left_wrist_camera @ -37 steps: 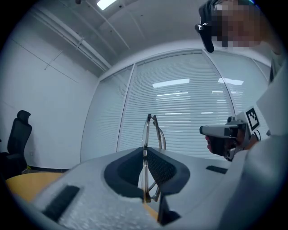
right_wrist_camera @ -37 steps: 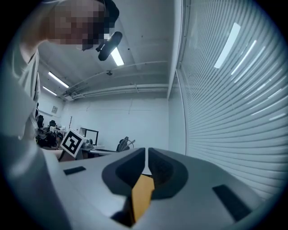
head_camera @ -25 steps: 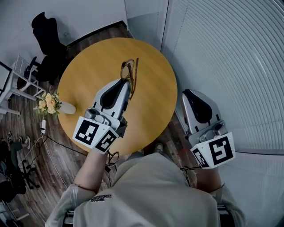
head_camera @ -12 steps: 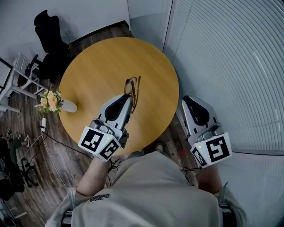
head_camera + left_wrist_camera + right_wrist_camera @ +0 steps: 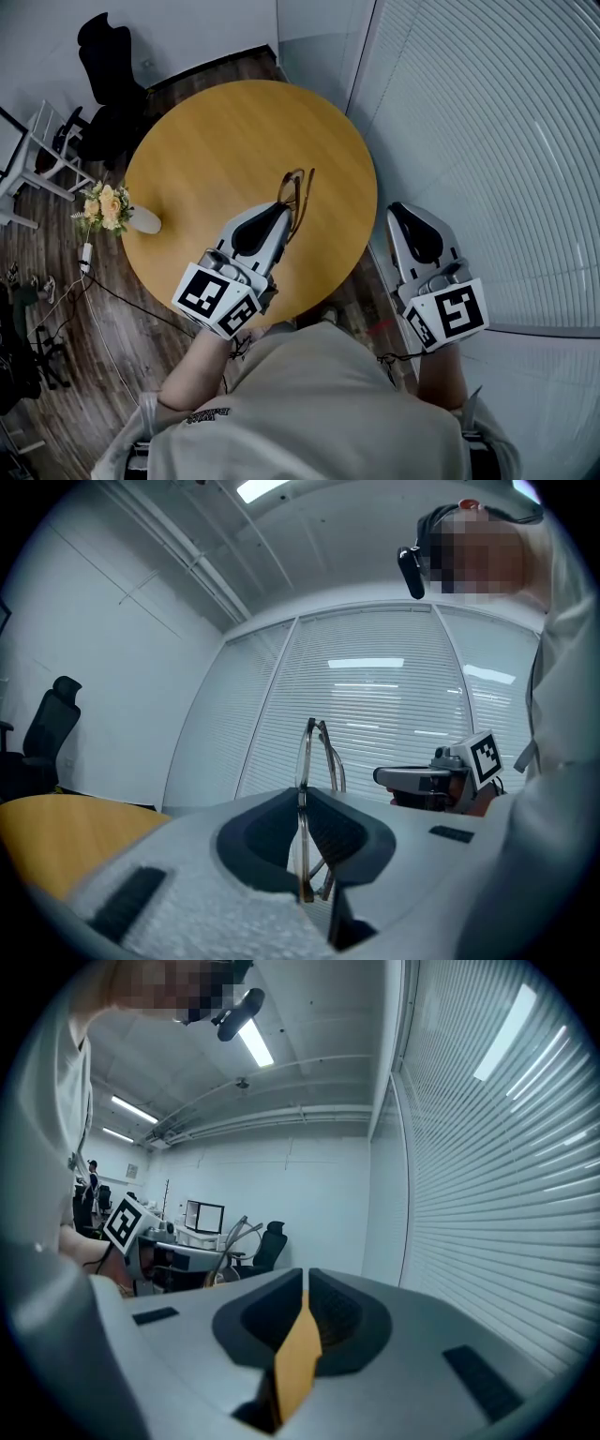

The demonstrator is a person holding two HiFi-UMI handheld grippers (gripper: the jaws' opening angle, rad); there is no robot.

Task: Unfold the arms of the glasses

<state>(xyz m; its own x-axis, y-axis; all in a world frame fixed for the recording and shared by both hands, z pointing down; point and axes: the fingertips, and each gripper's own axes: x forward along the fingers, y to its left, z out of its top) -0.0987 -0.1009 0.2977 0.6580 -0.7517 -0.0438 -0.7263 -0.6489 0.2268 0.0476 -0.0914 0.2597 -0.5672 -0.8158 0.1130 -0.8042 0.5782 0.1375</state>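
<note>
A pair of thin brown-framed glasses hangs over the round yellow table, arms folded against the front. My left gripper is shut on the frame's near end, and the glasses stick out past its tips. In the left gripper view the glasses stand edge-on, pinched between the left gripper's pads. My right gripper hovers just off the table's right edge, shut with nothing in it. The right gripper view shows a thin slit in the right gripper, and the left gripper with the glasses at left.
A white vase with yellow flowers stands at the table's left edge. A black office chair and a white rack stand on the wood floor beyond. A slatted blind wall fills the right side. Cables trail on the floor.
The left gripper has sunk with the glasses, which have drifted toward the table's near right side in the head view. The right gripper has sunk slightly too.
</note>
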